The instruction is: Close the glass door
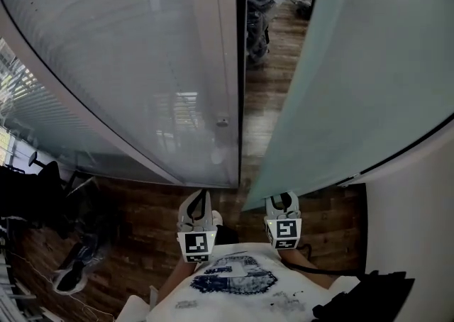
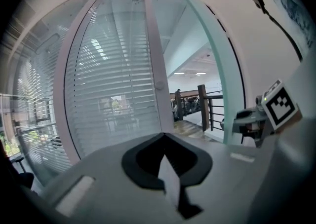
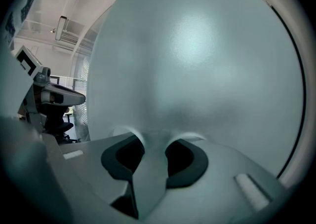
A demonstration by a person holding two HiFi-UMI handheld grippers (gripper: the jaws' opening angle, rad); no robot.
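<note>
The frosted glass door (image 1: 369,65) stands swung open on the right, its free edge (image 2: 217,70) a pale teal strip. My right gripper (image 1: 284,198) is at that edge. In the right gripper view the door (image 3: 197,60) fills the picture, and a strip of it runs between the jaws of the right gripper (image 3: 150,154), which look shut on it. My left gripper (image 1: 201,196) hangs beside it, facing the gap. It touches nothing and its tips meet. In its own view the left gripper (image 2: 168,168) shows only a thin pale blade.
A fixed glass panel with blinds (image 1: 128,65) and its frame post (image 1: 227,65) stand on the left. A wooden floor (image 1: 262,101) runs through the gap, with dark bags (image 1: 259,23) beyond. A black chair (image 1: 42,186) and shoes (image 1: 74,271) are at the lower left. A railing (image 2: 207,104) lies ahead.
</note>
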